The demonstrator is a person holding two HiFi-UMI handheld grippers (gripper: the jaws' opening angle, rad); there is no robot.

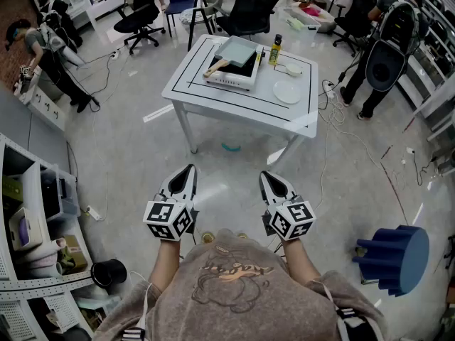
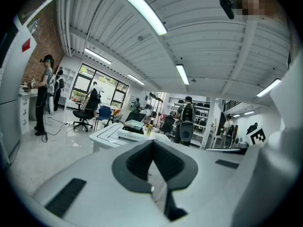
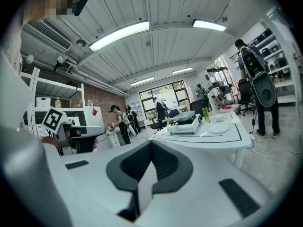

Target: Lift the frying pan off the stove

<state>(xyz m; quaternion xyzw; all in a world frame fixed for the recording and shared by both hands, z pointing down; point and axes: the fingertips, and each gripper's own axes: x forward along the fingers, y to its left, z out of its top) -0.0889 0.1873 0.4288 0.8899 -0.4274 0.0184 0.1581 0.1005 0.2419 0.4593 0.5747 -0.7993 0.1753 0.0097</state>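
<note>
Look far ahead of the left claw (image 1: 189, 171) and right claw (image 1: 265, 177), both shut tight on nothing, to find the frying pan (image 1: 239, 50) on the stove (image 1: 229, 77) on the tabletop (image 1: 213, 106), its handle (image 1: 215, 67) seemingly pointing back toward the left claw's side.

Table (image 1: 238, 106) w/ stove (image 1: 227, 82), plate (image 1: 287, 91), bottle (image 1: 275, 50)

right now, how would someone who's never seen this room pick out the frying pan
Find the white table with black lines on its top, out on the open floor; a white stove sits on it. The frying pan lies on that stove: square, pale grey-blue, with a light wooden handle, unlike the yellow bottle and round white plate nearby.
</note>
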